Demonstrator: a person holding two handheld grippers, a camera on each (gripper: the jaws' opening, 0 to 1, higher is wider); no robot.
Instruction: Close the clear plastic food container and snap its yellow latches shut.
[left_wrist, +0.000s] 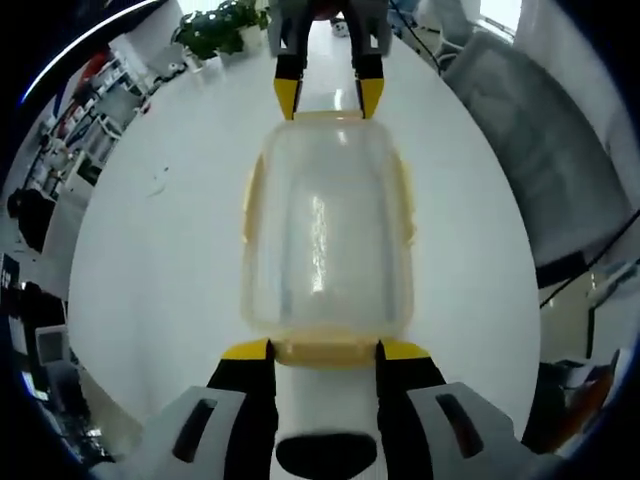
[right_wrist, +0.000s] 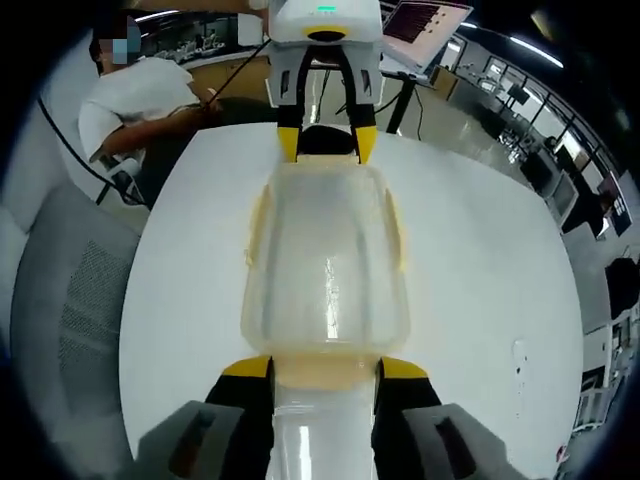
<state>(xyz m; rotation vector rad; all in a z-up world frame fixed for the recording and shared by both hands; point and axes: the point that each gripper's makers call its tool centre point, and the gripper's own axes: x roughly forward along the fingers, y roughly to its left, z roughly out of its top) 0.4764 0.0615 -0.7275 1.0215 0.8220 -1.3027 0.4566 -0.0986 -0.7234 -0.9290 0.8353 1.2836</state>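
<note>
White round worktop (left_wrist: 150, 230) carries the clear plastic food container with yellow latches (left_wrist: 325, 240), its long axis running between my left claw (left_wrist: 324, 350) and right claw (right_wrist: 324, 367), each spread wide astride an end latch.

A white round counter (left_wrist: 150, 240) is seen, with a potted green plant (left_wrist: 222, 28) at its far edge. A grey mesh chair (right_wrist: 70, 300) stands beside the counter — a person in a white shirt (right_wrist: 135, 110) sits near it, and a laptop screen (right_wrist: 425, 20) is raised beyond.
</note>
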